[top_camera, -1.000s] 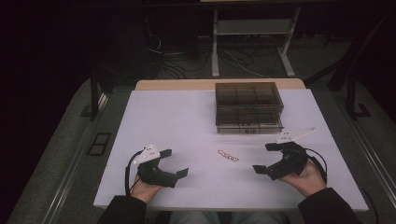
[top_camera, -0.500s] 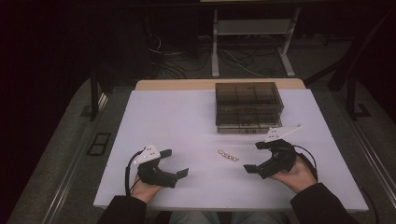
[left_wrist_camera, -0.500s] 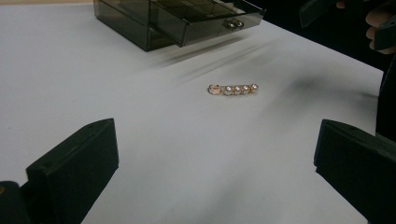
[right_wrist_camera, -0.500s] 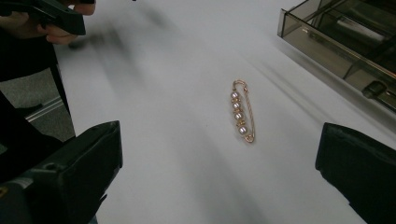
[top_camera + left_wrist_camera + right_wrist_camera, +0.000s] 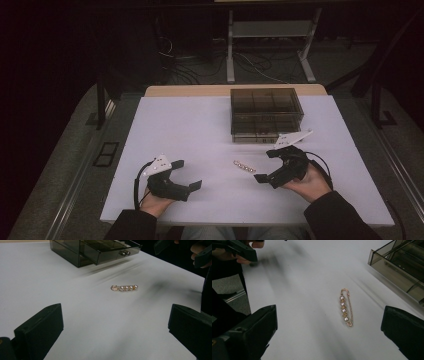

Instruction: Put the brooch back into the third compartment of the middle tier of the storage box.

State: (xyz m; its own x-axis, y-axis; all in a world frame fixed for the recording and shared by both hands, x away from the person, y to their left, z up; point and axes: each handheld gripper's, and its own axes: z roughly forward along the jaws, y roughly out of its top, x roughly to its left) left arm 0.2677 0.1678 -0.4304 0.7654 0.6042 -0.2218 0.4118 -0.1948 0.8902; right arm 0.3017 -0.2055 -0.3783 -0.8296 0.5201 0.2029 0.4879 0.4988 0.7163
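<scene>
While the pearl pin (image 5: 244, 166) lay at frame centre, nothing could be seen inside the smoky drawer box (image 5: 265, 114); both grippers' jaws were spread apart.

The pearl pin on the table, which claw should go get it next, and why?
Probably the right claw: it could ease forward until its open jaws sit on either side of the pearl pin. The pin lies loose on the white table, touching nothing, and the right claw is closer to it than the left claw, whose jaws are open too.
</scene>
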